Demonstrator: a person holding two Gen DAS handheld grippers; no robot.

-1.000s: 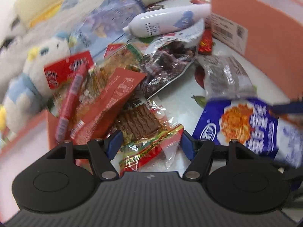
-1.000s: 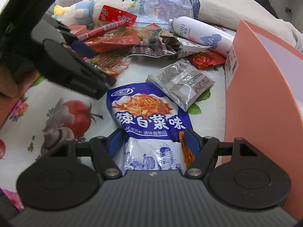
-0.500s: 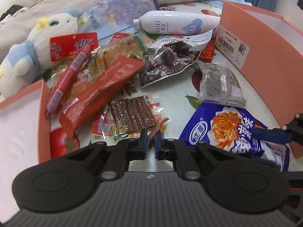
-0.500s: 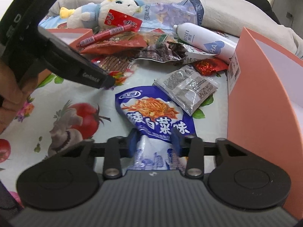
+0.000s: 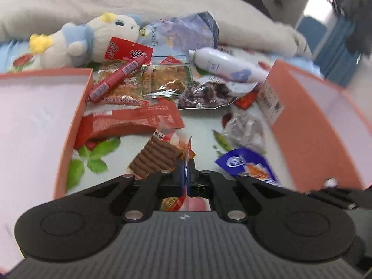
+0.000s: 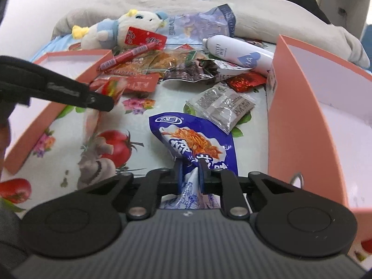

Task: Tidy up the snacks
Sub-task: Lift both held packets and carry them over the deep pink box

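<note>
My left gripper (image 5: 185, 174) is shut on the edge of a clear packet of brown ridged snack strips (image 5: 153, 160), which hangs tilted above the fruit-print cloth. The right wrist view shows the same gripper (image 6: 102, 101) at the left, beside the low pink box (image 6: 69, 65). My right gripper (image 6: 188, 169) is closing its jaws on the near end of a blue noodle-print bag (image 6: 193, 137). The pads press the bag, which crumples between them. The bag's far end lies on the cloth beside the tall pink box (image 6: 297, 116).
Behind lie a red sausage stick (image 6: 130, 54), a red flat packet (image 5: 130, 121), a dark snack bag (image 6: 188, 72), a clear grey packet (image 6: 220, 104), a small red packet (image 6: 244, 82), a white bottle (image 6: 237, 51) and a plush toy (image 6: 111, 30). A grey blanket borders the back.
Both grippers went from open to closed, the left on the brown-strip packet, the right on the blue bag. The left gripper rolled level and lifted its packet towards the low box.
</note>
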